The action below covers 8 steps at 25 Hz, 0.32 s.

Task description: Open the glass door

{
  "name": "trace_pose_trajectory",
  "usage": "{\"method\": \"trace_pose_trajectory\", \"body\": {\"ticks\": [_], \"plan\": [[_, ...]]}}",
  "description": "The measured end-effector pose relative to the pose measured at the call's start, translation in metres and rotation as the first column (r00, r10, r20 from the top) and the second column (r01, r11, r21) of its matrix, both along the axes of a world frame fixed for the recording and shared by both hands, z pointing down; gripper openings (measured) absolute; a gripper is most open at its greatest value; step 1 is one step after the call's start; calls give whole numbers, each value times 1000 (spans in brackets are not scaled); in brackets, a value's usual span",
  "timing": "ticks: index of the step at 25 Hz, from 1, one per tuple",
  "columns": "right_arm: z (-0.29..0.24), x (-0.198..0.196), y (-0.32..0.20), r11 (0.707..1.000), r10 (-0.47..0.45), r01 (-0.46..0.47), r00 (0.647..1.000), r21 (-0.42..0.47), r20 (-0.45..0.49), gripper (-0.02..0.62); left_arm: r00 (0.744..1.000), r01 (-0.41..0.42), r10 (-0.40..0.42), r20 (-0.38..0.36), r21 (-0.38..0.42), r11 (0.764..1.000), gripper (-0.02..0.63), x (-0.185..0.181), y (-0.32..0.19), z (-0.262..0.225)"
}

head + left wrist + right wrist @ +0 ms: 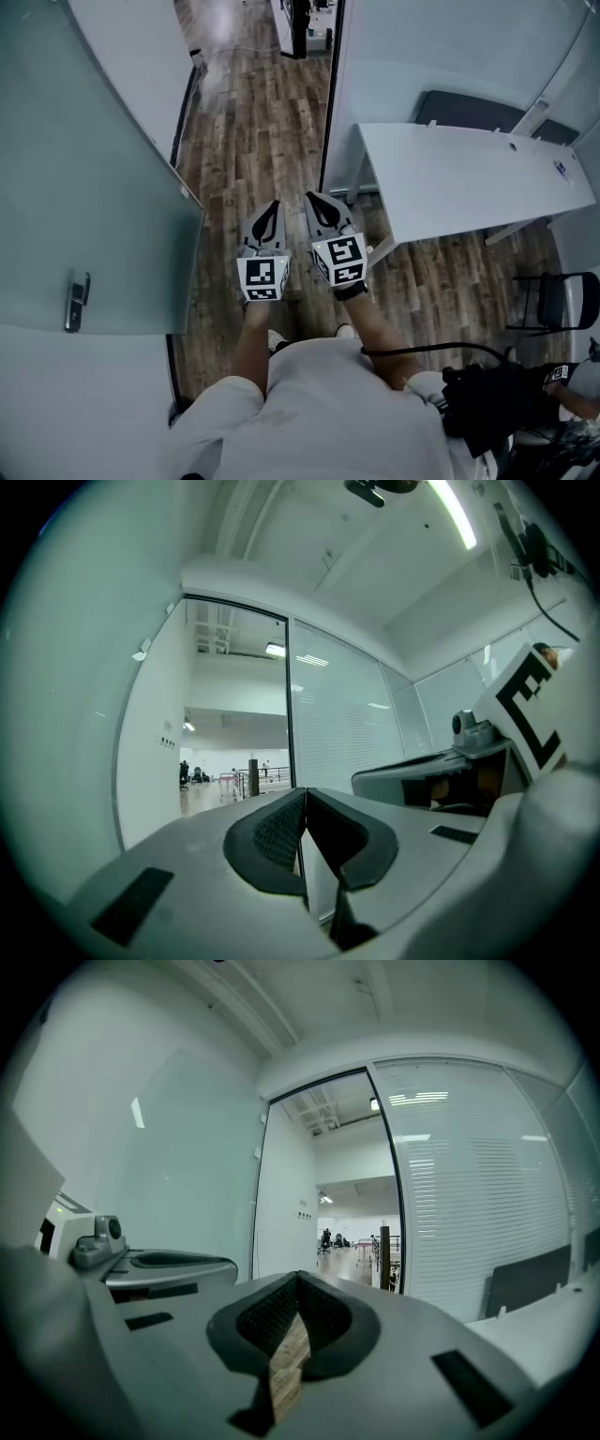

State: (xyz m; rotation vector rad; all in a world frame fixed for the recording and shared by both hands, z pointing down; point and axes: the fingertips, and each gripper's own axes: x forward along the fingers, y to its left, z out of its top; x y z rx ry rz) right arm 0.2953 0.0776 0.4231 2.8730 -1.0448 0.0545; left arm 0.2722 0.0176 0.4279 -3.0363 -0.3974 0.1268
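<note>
The frosted glass door [84, 187] stands swung open at the left, and its metal handle [77, 300] is near the lower left. Both grippers are held side by side over the wooden floor, level and pointing at the open doorway [253, 56]. My left gripper [272, 208] is shut with nothing in it, well right of the handle. My right gripper [314, 199] is shut and empty too. In the left gripper view the closed jaws [302, 794] face the doorway [239, 724]. The right gripper view shows the closed jaws [298, 1279], the door panel [178, 1176] and the opening [347, 1204].
A dark door frame post [328, 94] and a frosted glass wall [450, 47] bound the doorway on the right. A white table [459, 178] stands to the right, with a black chair [562, 300] beyond it. A black bag [497, 394] hangs at the person's right side.
</note>
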Motion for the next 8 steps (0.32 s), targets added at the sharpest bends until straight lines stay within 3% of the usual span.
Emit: {"method": "trace_pose_trajectory", "body": {"ticks": [3,8], "plan": [[4,-2,20,1000,-9,9,1000,21,18,3,1000,26,-26,4,56,998,5,-7,23,3],[16,-4,39,999,-35,34,997,20,62,3,998,67,-68,17,38,997,5,-16,38,4]]}}
